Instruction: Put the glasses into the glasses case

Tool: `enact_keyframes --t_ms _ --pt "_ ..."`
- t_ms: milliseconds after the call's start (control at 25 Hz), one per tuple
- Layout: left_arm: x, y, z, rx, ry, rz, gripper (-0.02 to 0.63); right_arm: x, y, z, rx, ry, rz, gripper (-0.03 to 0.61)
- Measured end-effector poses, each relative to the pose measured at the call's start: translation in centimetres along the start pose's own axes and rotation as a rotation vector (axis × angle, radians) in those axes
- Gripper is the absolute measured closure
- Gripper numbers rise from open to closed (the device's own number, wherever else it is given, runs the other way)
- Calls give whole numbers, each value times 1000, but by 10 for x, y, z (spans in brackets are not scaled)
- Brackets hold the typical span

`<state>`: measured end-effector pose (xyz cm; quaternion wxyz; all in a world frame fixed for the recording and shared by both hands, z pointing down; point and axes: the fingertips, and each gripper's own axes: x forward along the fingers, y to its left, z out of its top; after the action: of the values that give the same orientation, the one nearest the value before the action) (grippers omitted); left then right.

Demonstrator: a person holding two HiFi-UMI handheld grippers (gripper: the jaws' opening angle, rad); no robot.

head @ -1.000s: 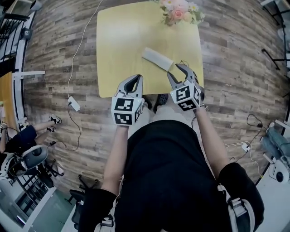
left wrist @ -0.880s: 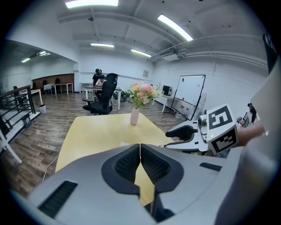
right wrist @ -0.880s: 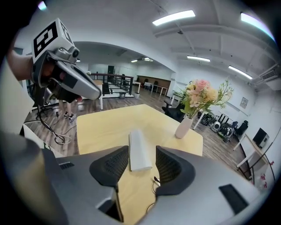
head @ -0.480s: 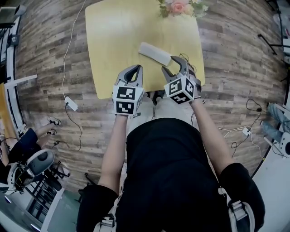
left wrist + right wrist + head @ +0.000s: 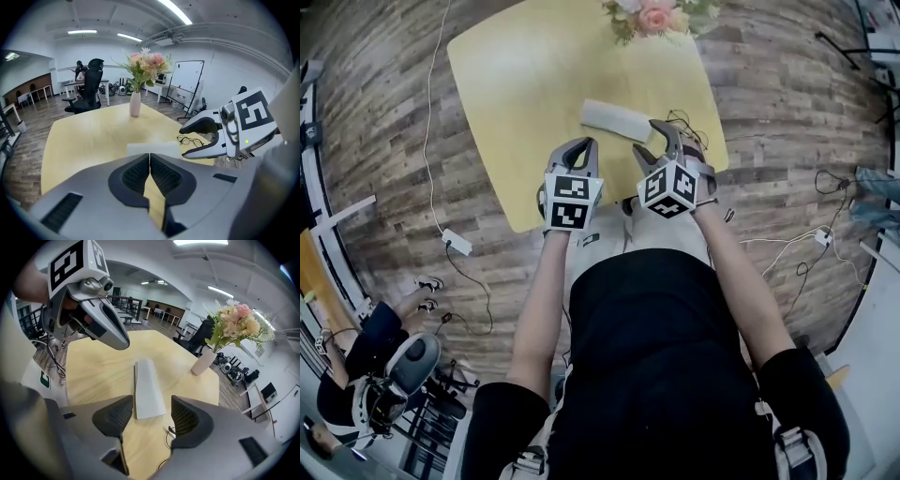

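My right gripper (image 5: 150,418) has its jaws wide apart. They have just been opening and nothing is pinched in them, while my left gripper (image 5: 150,159) has its jaws together with nothing in them. The glasses (image 5: 190,140) lie on the table (image 5: 516,84) right by my right gripper, near the table's right edge and not far from its near right corner. The case (image 5: 614,119) lies flat just to their left, and flowers (image 5: 652,17) stand at the far edge.
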<state>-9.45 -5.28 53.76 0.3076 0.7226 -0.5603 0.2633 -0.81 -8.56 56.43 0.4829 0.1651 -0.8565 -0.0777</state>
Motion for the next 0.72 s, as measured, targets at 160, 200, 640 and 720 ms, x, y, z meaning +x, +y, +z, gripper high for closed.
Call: enact_keyframes --t_ms 160,200,640,720 --pt "19 4 -9 35 34 -35 589 12 1 -8 14 34 -18 301" --pt "23 5 -12 43 41 -43 589 14 3 -9 16 41 -24 301" --pt "65 14 -38 98 115 -117 590 41 3 -16 12 102 -67 288" --pt "69 18 -40 100 121 -124 589 45 3 -15 6 110 -71 288"
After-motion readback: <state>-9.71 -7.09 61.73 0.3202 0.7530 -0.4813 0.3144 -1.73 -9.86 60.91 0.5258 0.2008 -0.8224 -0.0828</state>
